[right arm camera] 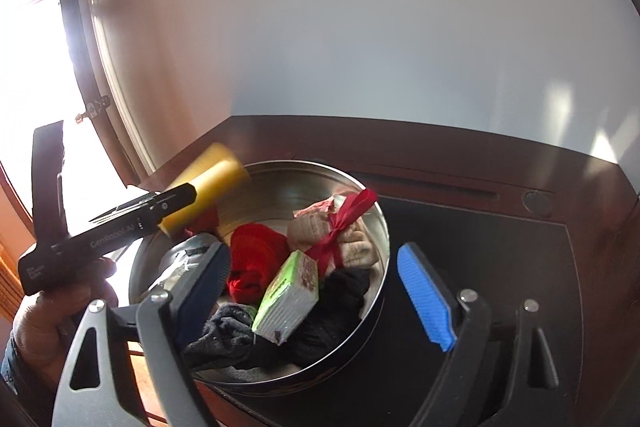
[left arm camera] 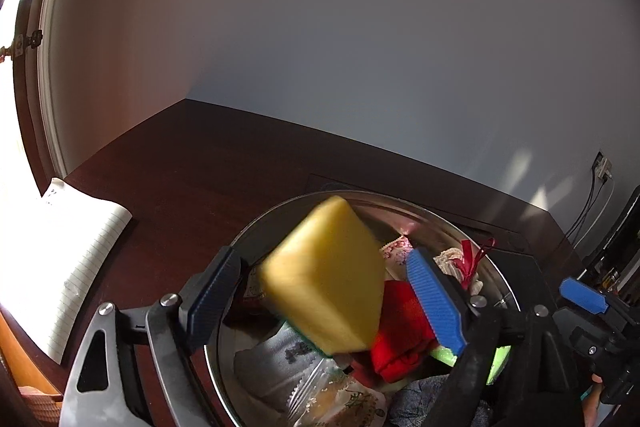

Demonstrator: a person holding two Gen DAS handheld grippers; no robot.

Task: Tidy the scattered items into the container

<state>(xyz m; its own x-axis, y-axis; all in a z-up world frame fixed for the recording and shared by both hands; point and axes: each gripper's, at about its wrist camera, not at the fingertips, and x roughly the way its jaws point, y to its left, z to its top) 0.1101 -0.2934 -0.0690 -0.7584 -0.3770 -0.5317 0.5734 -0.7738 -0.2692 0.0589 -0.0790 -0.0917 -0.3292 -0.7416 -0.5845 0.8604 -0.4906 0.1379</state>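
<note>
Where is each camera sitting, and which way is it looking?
Left wrist: rides the left tongs, looking down into the metal bowl; its open fingers flank the yellow sponge.
Right wrist: rides the right tongs, open above the bowl; the person's left hand shows.
Both share bowl, sponge, red cloth.

You can read "GenRobot.AI" in pale letters along the black body of the left gripper (right arm camera: 188, 203); the smaller print near its rear end is illegible.
</note>
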